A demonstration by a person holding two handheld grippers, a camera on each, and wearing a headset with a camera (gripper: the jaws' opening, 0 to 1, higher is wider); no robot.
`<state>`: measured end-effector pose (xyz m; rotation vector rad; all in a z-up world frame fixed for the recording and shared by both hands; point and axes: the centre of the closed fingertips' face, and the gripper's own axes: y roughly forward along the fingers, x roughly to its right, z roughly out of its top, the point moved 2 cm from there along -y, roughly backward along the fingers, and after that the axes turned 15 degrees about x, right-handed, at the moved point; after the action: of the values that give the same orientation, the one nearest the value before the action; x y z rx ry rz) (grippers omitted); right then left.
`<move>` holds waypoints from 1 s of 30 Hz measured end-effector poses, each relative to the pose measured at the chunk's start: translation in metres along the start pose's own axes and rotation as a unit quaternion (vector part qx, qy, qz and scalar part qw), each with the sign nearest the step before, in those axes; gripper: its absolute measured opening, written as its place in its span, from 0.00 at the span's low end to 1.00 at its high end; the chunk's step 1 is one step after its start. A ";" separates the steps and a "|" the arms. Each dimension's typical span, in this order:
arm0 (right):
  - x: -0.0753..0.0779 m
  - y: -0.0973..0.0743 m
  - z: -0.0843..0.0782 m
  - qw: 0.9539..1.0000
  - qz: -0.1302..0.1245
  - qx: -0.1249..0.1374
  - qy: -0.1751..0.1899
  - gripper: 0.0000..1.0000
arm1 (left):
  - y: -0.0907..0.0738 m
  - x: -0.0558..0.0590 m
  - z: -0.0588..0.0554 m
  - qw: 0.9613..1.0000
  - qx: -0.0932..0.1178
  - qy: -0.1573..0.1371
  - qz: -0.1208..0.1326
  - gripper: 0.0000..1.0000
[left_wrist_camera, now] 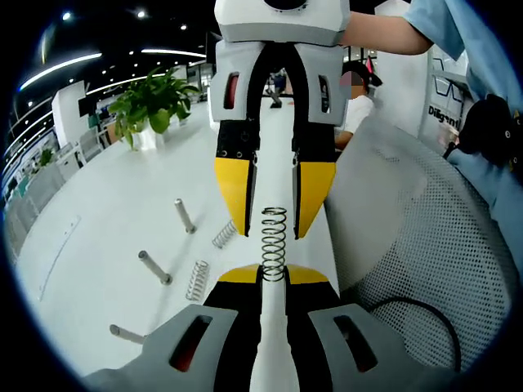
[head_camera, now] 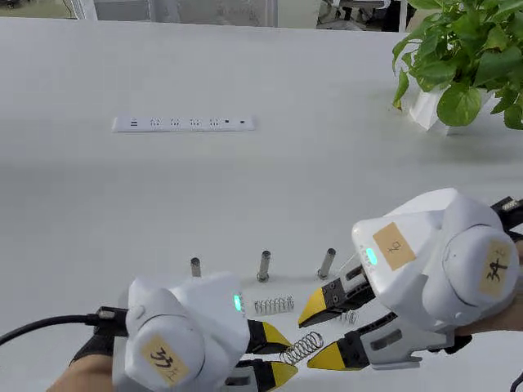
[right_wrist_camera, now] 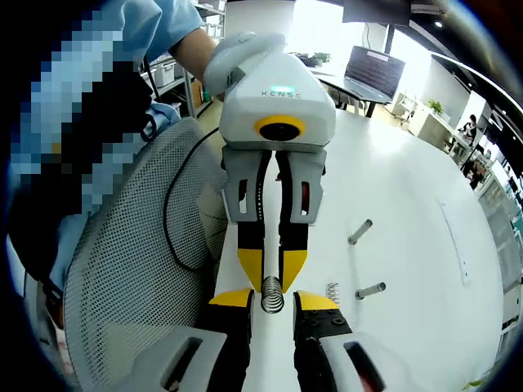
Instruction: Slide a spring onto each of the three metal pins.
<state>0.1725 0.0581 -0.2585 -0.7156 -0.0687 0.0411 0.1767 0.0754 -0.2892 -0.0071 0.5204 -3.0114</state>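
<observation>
Head view: at lower centre, a silver coiled wire spring is clenched at one end by the jaws of the left gripper. Its long axis is pointed up-right between the parted jaws of the right gripper. Three grey metal pins are seen above it on the white worktop.

A white power strip lies on the bench, a potted plant at its far right. A mesh chair stands beside it.
</observation>
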 end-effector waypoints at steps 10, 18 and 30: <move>-0.001 0.002 -0.005 1.000 0.019 -0.012 0.002 0.10 | 0.002 0.001 0.004 1.000 0.009 -0.005 -0.001 0.06; -0.002 0.005 -0.005 1.000 0.027 -0.015 0.001 0.08 | 0.002 0.001 0.005 1.000 0.010 -0.004 -0.001 0.06; -0.001 0.007 -0.004 0.999 0.031 -0.015 0.000 0.08 | 0.001 0.001 0.007 1.000 0.020 -0.009 0.005 0.06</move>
<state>0.1713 0.0606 -0.2665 -0.7467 -0.0475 0.1007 0.1761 0.0719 -0.2827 -0.0296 0.4559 -3.0079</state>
